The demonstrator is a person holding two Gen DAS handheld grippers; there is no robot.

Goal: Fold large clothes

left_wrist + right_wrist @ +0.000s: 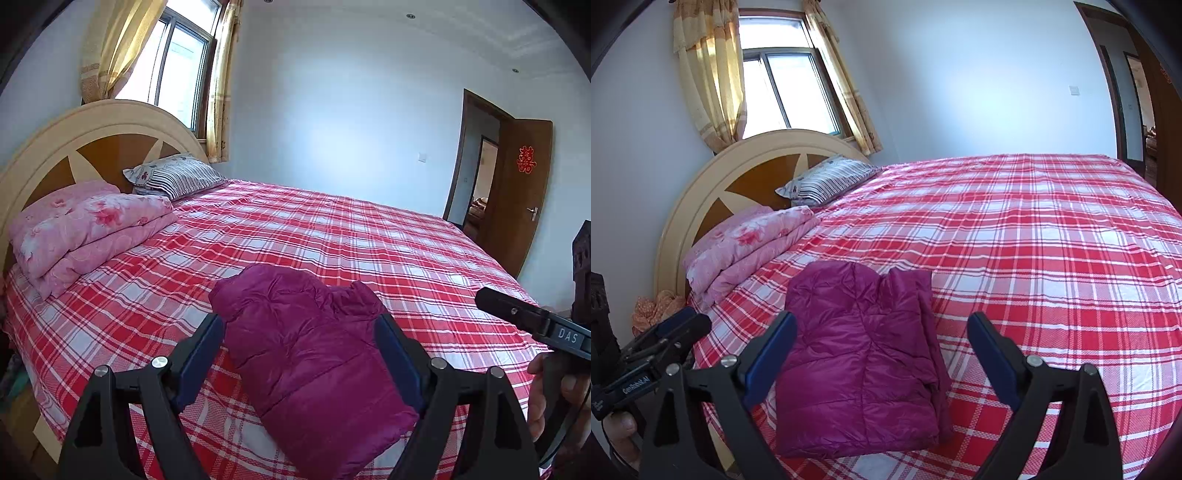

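Plaid bed [1052, 258], folded magenta jacket [860, 362] near pink quilt [750, 247], both tongs spread, empty.

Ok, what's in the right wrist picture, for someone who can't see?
A folded purple jacket lies on a red plaid bed, with the open right gripper above it, holding nothing. A pink quilt and striped pillow sit by the headboard.
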